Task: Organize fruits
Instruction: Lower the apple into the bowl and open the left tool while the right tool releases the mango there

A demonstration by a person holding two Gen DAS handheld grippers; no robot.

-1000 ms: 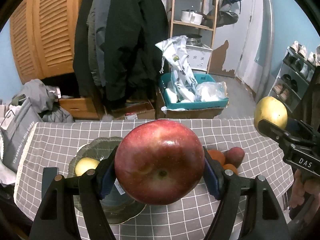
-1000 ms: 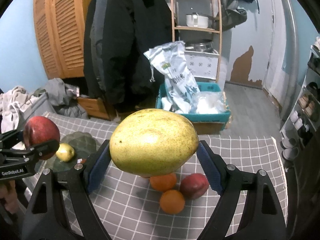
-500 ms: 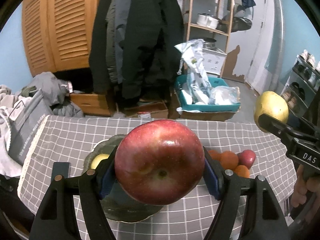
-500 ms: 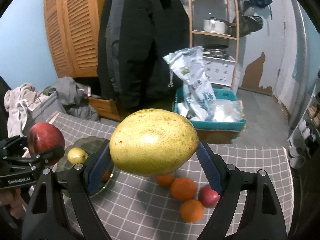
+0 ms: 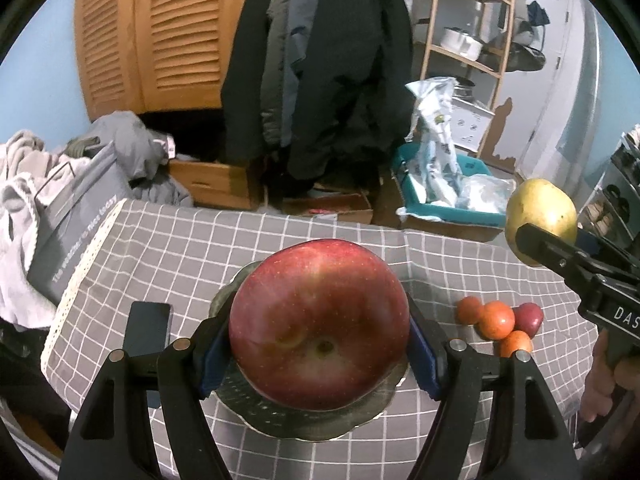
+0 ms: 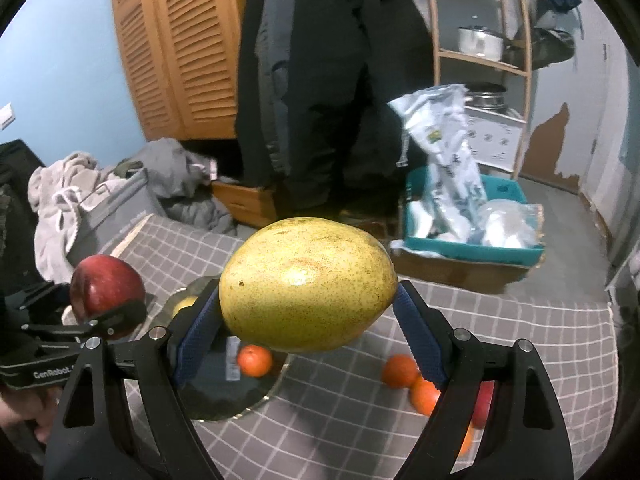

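Note:
My left gripper [image 5: 319,354] is shut on a big red apple [image 5: 319,334], which hangs over the dark glass plate [image 5: 320,424] on the checked tablecloth. In the right wrist view the same red apple [image 6: 106,294] shows at the left. My right gripper [image 6: 308,316] is shut on a large yellow pear [image 6: 308,284], held above the plate [image 6: 224,396]; the pear [image 5: 540,220] also shows at the right of the left wrist view. On the plate lie an orange [image 6: 255,360] and a small yellow fruit [image 6: 183,305]. Several oranges [image 5: 498,320] and a small red apple [image 5: 530,317] lie loose to the right.
A black phone [image 5: 147,330] lies on the cloth left of the plate. Beyond the table's far edge stand a teal bin [image 5: 448,188] with bags, hanging coats [image 5: 320,68] and a wooden shelf. A grey bag and clothes [image 5: 72,200] pile at the left edge.
Both grippers have shifted leftward over the table with their fruit. The plate now sits right under the apple, and the loose oranges have slid to the right in both views.

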